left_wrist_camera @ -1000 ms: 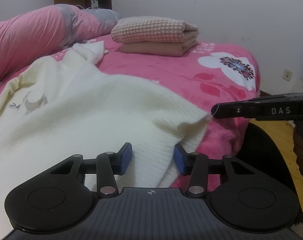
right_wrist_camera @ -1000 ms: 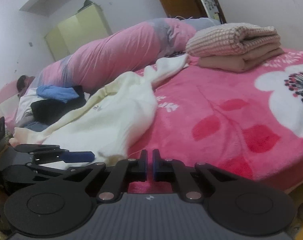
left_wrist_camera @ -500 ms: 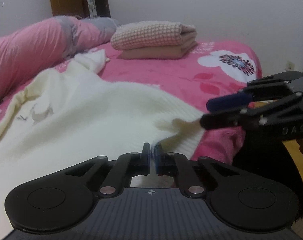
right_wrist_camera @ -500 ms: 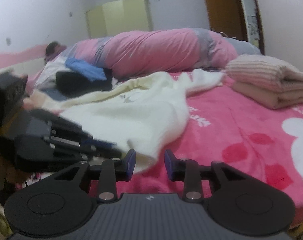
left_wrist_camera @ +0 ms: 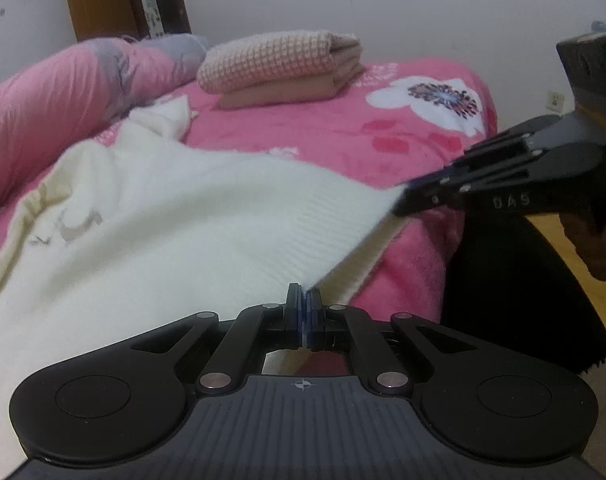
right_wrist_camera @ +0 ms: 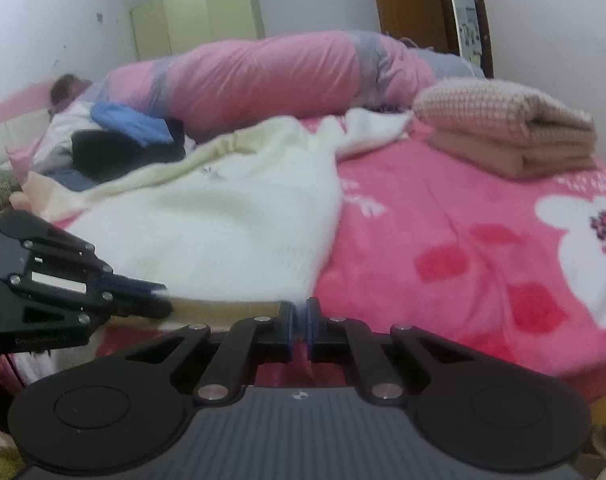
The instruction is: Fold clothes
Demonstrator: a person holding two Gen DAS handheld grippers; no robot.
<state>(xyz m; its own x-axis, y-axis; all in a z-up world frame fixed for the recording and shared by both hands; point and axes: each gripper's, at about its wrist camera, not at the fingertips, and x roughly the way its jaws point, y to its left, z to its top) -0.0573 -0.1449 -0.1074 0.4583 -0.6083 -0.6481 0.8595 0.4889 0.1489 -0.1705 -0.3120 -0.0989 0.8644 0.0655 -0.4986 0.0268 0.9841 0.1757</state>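
Note:
A cream knit sweater (left_wrist_camera: 183, 220) lies spread over the pink flowered blanket (left_wrist_camera: 343, 128), its hem hanging off the bed's near edge. My left gripper (left_wrist_camera: 304, 304) is shut on the hem. My right gripper (left_wrist_camera: 401, 204) pinches the hem's corner further right, so the edge runs taut between the two. In the right wrist view the sweater (right_wrist_camera: 243, 232) fills the middle. There the right gripper (right_wrist_camera: 299, 314) is shut on the hem strip, which leads left to the left gripper (right_wrist_camera: 159, 300).
A folded stack of knitwear (left_wrist_camera: 287, 68) sits at the far side of the bed. A long pink rolled duvet (right_wrist_camera: 263, 76) runs along the back, with a pile of blue and black clothes (right_wrist_camera: 123, 140) at its left end. A black chair back (left_wrist_camera: 523, 280) stands by the bed's corner.
The left gripper shut on the hem about half a second ago. The right gripper opened, shifted, and has now shut on the hem's corner, pulling the edge taut.

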